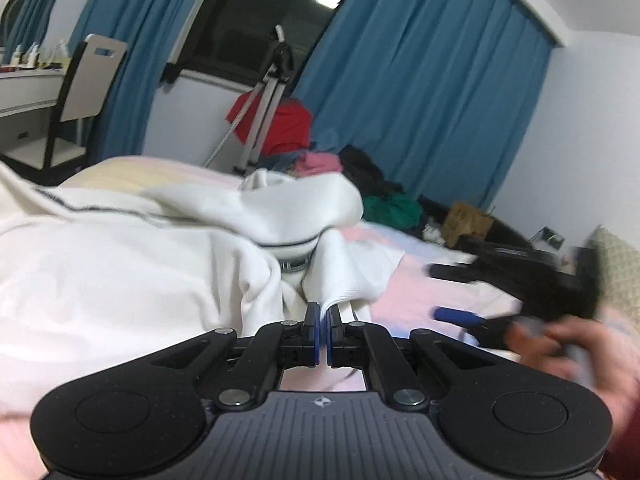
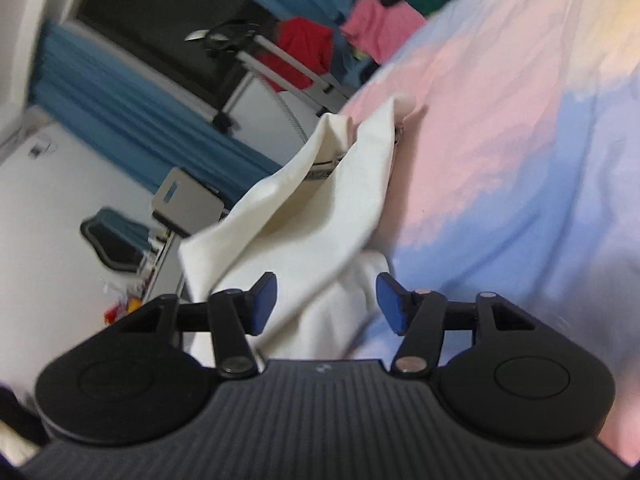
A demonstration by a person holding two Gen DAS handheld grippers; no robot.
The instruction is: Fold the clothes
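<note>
- The bed (image 1: 404,276), in a pink, blue and yellow sheet, filled the middle of the left wrist view and the right half of the right wrist view.
- Blue curtains (image 1: 432,92) hung across the top of the left view; a dark window showed between them.
- The white garment (image 1: 120,264) lay heaped across the left and centre of the left view; in the right view it (image 2: 320,216) hung in the middle, blurred.
- A pile of clothes (image 1: 320,160), red, pink and green, sat behind the bed, partly hidden by a tripod (image 1: 264,96).
- A cardboard box (image 1: 468,220) at right centre bore print too small to read.
- The left gripper (image 1: 323,316) was clenched on a fold of the white garment.
- The right gripper (image 2: 326,300) was unclasped, its blue pads (image 2: 390,304) apart with cloth between them, not pressed; in the left view it (image 1: 460,316) was a blur at right, with a hand (image 1: 568,352) cut off by the edge.
- A small emblem (image 1: 321,402) marked the gripper body; no lettering was legible.
</note>
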